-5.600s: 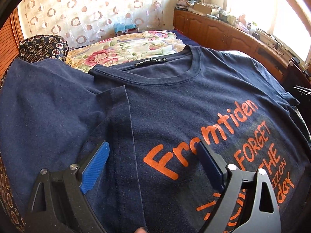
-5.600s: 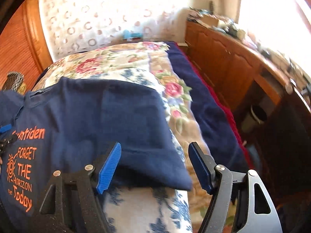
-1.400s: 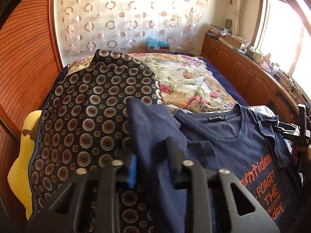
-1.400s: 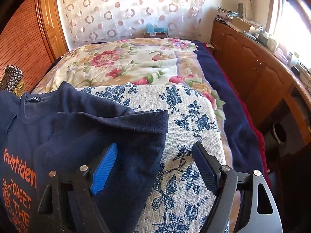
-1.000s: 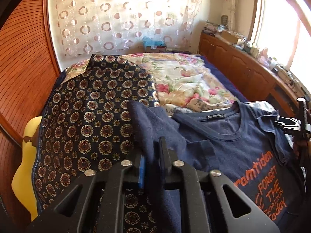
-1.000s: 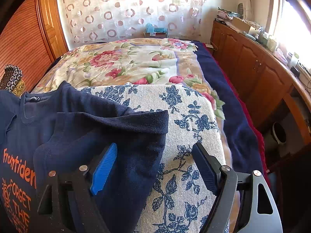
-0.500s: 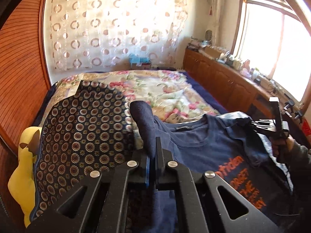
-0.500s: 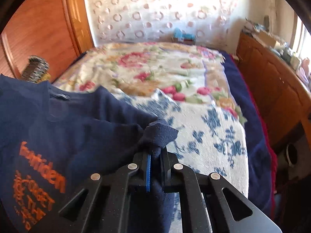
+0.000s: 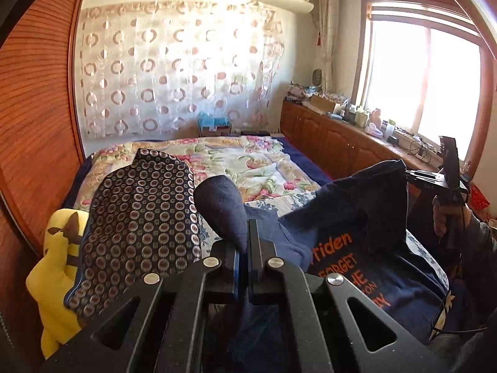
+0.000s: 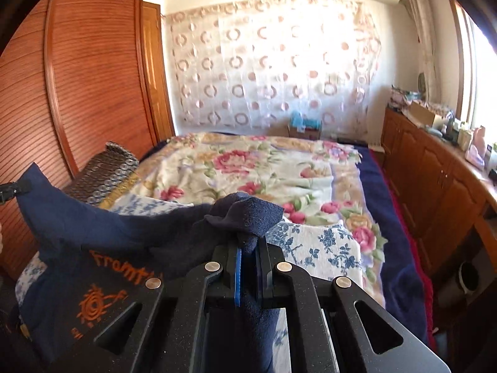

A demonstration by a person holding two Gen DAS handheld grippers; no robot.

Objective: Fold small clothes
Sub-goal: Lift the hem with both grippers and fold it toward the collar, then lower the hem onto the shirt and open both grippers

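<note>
The left gripper [image 9: 247, 248] is pinching a rounded bunch of soft navy knit from the T-shirt [image 9: 357, 217], its black fingers pressed together on the cloth with a strip of blue pad showing between them. The right gripper [image 10: 248, 255] is clamping another crumpled wad of the same T-shirt [image 10: 102, 227], jaws closed on the fabric. The shirt is hanging lifted between the two grippers over the bed [image 10: 264, 161], sagging in the middle, with orange printed lettering [image 9: 344, 259] and a swirl-shaped orange sun [image 10: 93, 304] showing on its front.

Under the shirt a white cloth with blue flowers [image 10: 326, 245] is lying on a quilt with pink flowers [image 9: 257, 161]. To the left a dark cloth with small ring patterns [image 9: 139, 214] is draping over a yellow pillow [image 9: 56, 267]. A ribbed wooden wardrobe [image 10: 87, 84] is standing at the left, a sheer curtain with circles [image 9: 174, 71] is covering the far wall, and a wooden cabinet [image 9: 341, 152] with clutter on top is running under the bright window [image 9: 425, 87]. In the left wrist view the bunched cloth is blocking part of the bed.
</note>
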